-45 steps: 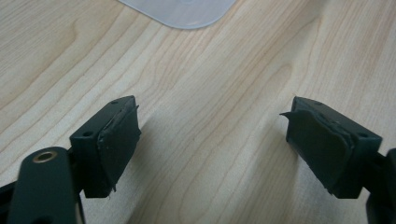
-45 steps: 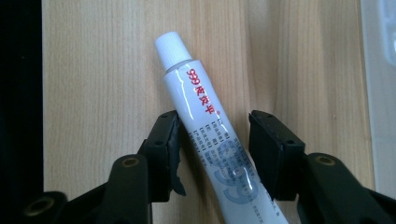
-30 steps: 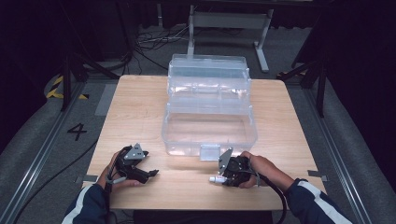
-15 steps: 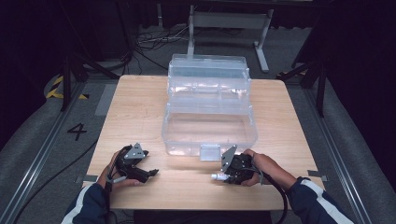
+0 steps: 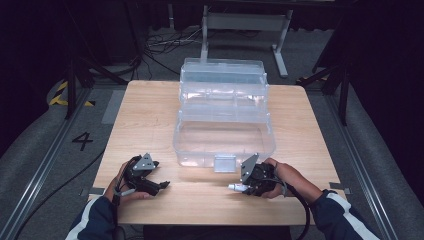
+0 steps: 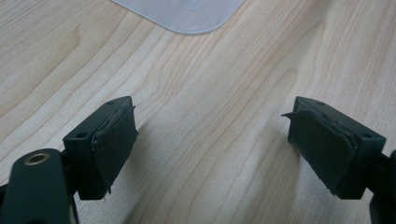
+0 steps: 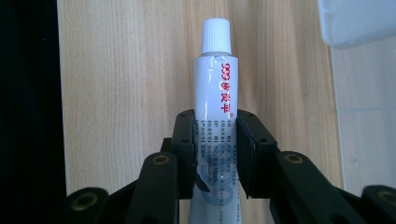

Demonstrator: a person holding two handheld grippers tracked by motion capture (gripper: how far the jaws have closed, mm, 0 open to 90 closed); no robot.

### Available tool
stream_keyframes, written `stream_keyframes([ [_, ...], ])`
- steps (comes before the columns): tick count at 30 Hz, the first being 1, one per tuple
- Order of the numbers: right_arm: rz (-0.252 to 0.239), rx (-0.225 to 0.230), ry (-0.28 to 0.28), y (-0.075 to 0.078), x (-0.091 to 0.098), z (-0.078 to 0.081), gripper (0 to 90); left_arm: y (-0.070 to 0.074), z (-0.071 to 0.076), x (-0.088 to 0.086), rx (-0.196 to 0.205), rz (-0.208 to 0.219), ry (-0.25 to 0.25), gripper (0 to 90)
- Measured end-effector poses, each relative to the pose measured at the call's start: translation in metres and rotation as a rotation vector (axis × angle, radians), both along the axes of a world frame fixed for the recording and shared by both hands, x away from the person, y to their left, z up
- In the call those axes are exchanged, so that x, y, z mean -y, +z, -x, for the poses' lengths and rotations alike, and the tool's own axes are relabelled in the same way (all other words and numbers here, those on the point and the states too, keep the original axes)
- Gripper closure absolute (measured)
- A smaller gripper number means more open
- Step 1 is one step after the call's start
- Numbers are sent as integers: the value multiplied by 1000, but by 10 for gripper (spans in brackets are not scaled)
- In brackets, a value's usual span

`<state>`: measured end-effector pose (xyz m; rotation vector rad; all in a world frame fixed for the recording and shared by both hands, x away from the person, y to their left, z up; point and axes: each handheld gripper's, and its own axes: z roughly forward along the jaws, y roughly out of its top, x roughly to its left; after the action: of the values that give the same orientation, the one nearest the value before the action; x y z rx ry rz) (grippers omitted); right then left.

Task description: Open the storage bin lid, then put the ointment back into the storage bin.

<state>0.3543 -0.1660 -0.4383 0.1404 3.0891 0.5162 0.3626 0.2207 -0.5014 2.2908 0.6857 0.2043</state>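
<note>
A clear plastic tiered box (image 5: 223,112) stands open in the middle of the wooden table (image 5: 150,115). In front of its latch, my right gripper (image 5: 239,187) is shut on a white ointment tube (image 7: 215,93) with red lettering and a white cap. The tube (image 5: 235,187) points left along the table, low over the wood. My left gripper (image 5: 161,186) rests near the front left edge, open, with bare wood between its pads (image 6: 114,140). A corner of the box base (image 6: 182,14) lies beyond it.
Bare wood lies on both sides of the box and along the front edge. The table's front edge runs close beside the tube, with dark floor (image 7: 28,93) beyond it. Metal frame legs (image 5: 245,22) and cables (image 5: 155,45) sit on the floor behind the table.
My right gripper with the tube has drifted slightly toward the front edge and right. The left gripper has stayed put.
</note>
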Motion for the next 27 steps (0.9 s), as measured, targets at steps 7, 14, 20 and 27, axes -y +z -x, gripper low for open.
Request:
stream_keyframes([
  [7,-11,-3,6,3,0,-1,711,0,0,0,1,-2,3,158],
  [14,-17,15,1,10,4,0,710,0,0,0,1,-1,5,158],
  [20,-26,26,-9,14,8,1,710,0,0,0,0,-2,6,158],
  [27,-37,35,-8,21,11,0,710,0,0,0,1,-2,7,158],
])
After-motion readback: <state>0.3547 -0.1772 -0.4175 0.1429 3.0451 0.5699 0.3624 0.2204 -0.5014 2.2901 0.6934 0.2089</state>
